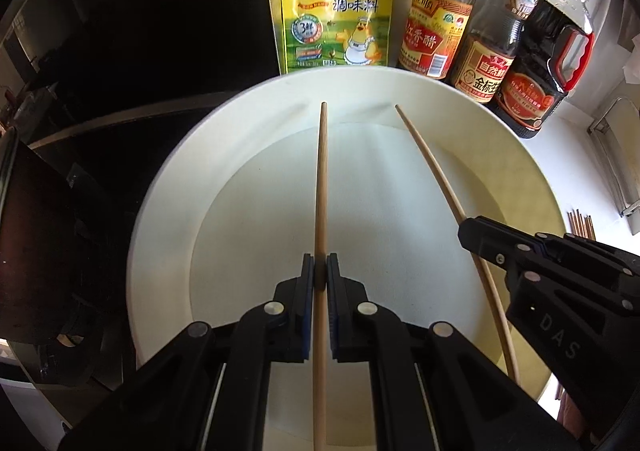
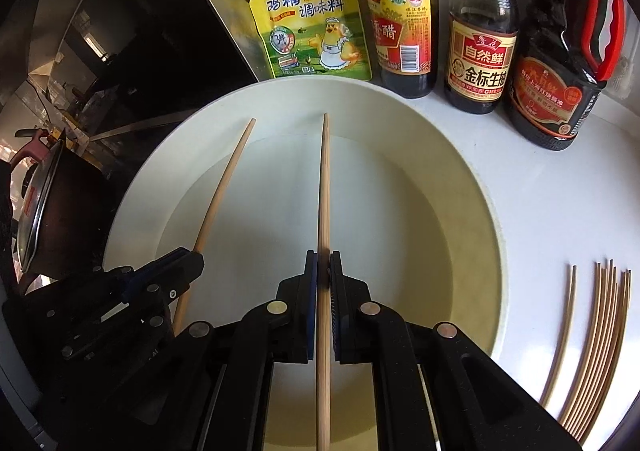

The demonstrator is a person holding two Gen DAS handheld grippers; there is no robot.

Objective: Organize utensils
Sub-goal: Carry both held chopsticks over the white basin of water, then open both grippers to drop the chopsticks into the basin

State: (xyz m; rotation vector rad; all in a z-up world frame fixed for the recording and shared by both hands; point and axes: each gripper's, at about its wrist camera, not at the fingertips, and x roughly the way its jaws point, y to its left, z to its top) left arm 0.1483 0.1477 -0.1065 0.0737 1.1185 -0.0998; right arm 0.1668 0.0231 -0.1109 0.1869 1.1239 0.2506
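Observation:
My left gripper [image 1: 320,267] is shut on a wooden chopstick [image 1: 322,179] and holds it over a large white plate [image 1: 168,195], tip pointing away. My right gripper [image 2: 323,265] is shut on a second chopstick [image 2: 324,187] over the same plate [image 2: 460,171], beside the first. In the left wrist view the right gripper [image 1: 476,235] shows at the right with its chopstick [image 1: 428,159]. In the right wrist view the left gripper [image 2: 188,263] shows at the left with its chopstick [image 2: 224,187]. Several more chopsticks [image 2: 592,339] lie on the white counter right of the plate.
A yellow seasoning pouch [image 2: 308,15] and three dark sauce bottles [image 2: 480,39] stand behind the plate. A black stove panel [image 1: 140,19] and a dark pan [image 2: 44,203] are at the left. A metal rack [image 1: 616,155] shows at the far right.

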